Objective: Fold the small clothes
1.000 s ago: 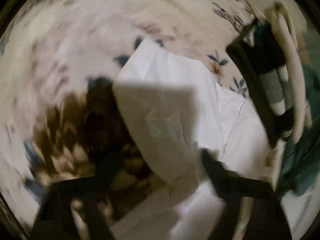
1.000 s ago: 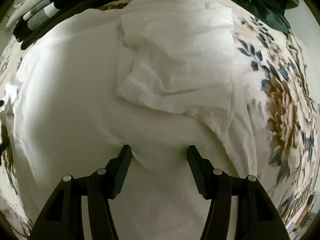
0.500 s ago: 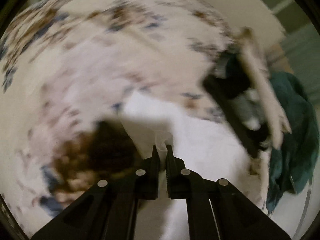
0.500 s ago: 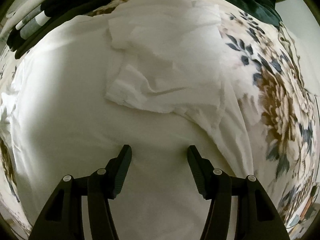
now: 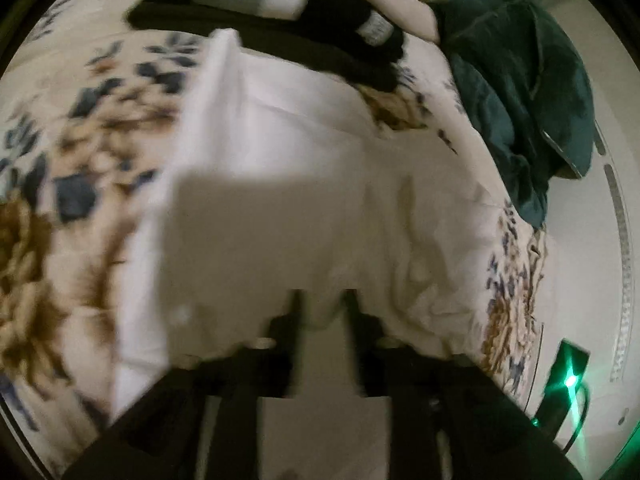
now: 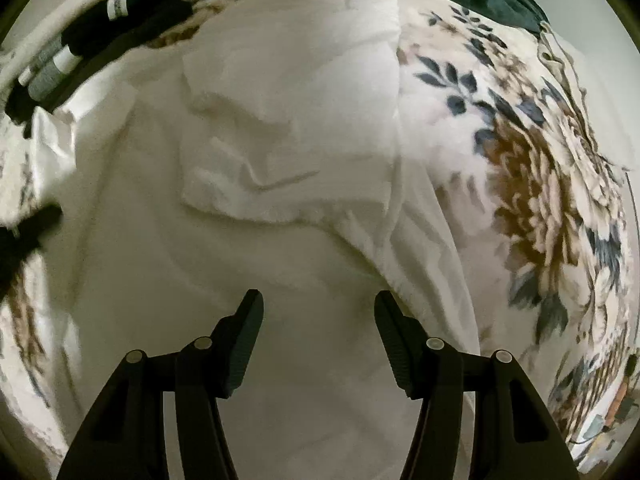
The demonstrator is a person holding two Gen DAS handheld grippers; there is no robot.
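Right gripper (image 6: 319, 308) sits at 6 o'clock of its view, jaws spread wide with nothing between them, hovering just over the white garment (image 6: 248, 248). The garment is laid out on the floral bedspread (image 6: 540, 184), with a folded flap (image 6: 296, 120) up toward 12. Left gripper (image 5: 322, 308) is blurry, but there's a gap between the jaws and nothing in them, so it's released, low over the same garment (image 5: 288, 152). Farther out, a black-and-grey clothes stack (image 5: 280, 4) sits at 12 and a dark green pile (image 5: 516, 80) at 2. A green-lit device (image 5: 566, 380) glows at 4.
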